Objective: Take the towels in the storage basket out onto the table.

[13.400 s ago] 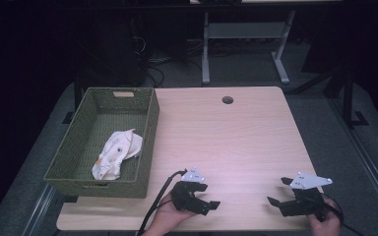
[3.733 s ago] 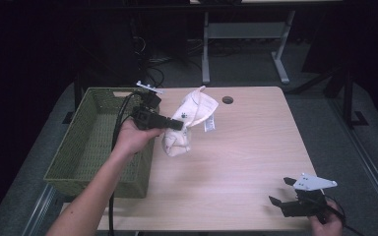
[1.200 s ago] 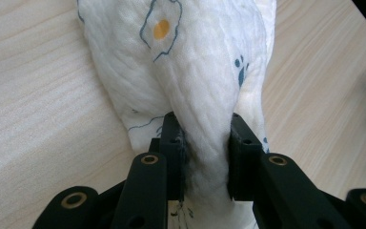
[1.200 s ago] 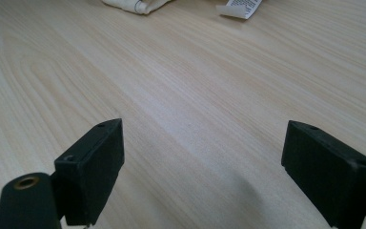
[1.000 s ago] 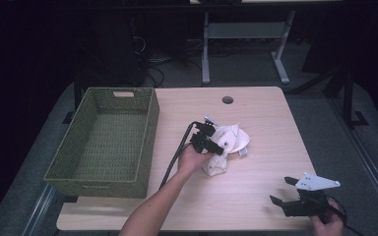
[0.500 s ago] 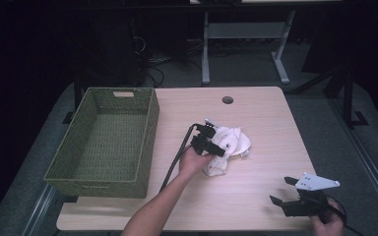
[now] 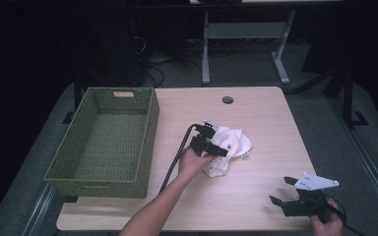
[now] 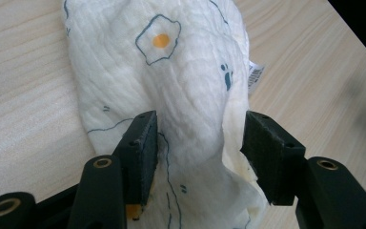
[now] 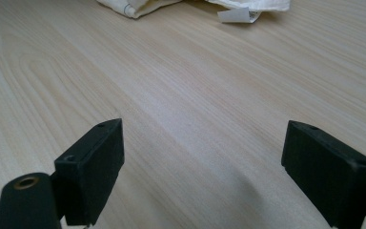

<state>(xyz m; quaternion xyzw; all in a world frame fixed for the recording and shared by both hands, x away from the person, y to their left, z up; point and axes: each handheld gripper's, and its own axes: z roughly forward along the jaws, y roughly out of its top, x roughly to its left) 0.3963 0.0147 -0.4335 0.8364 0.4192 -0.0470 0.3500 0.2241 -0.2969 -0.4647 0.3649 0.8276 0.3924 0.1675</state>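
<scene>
A white cloth [image 7: 232, 145] with small printed fried eggs lies crumpled on the middle of the wooden table [image 7: 266, 113]. My left gripper [image 7: 219, 150] rests over its left part, held by a hand. In the left gripper view the cloth [image 8: 181, 71] bulges up between the two pads [image 8: 142, 148]. The jaws have just been opening and stand apart, no longer pinching it. My right gripper [image 7: 279, 190] sits at the table's front right corner, open, with bare wood between its jaws [image 9: 202, 152]. The cloth's edge [image 9: 138, 5] and label lie far ahead of it.
An empty green woven basket [image 7: 103, 183] stands on the left side of the table. A round cable hole [image 7: 227, 100] is near the far edge. The left gripper's cable [image 7: 173, 162] trails along the forearm beside the basket.
The cloth has gone from the basket, through the air, to the middle of the table, where it now lies. Over the last second both hands kept still and the cloth slackened.
</scene>
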